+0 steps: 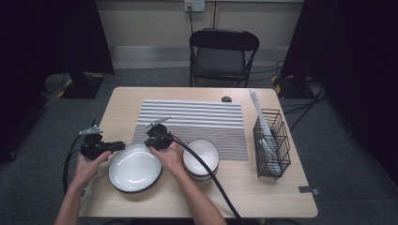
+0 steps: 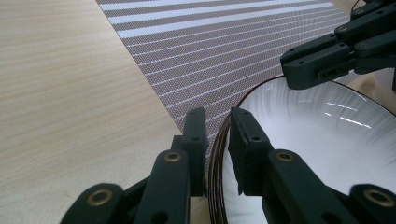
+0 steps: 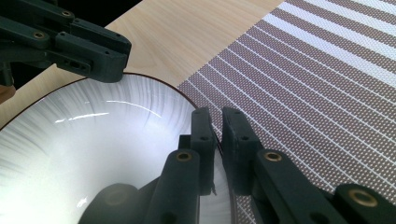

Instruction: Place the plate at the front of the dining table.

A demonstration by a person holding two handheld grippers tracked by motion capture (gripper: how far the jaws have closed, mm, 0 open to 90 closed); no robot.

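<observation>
wooden table (image 1: 122, 206), striped mat (image 1: 197, 119), plate (image 1: 133, 168), bowls (image 1: 206, 152), wire basket (image 1: 272, 143)

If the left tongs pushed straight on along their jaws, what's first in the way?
Probably the right tongs. The left tongs are shut on the plate rim and point across it towards them. Depth is hard to judge, so they might pass beside.

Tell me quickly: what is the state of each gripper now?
Left gripper: closed on the rim of the wide white ceramic plate with dark edge.
Right gripper: closed on the same plate's opposite rim.
</observation>
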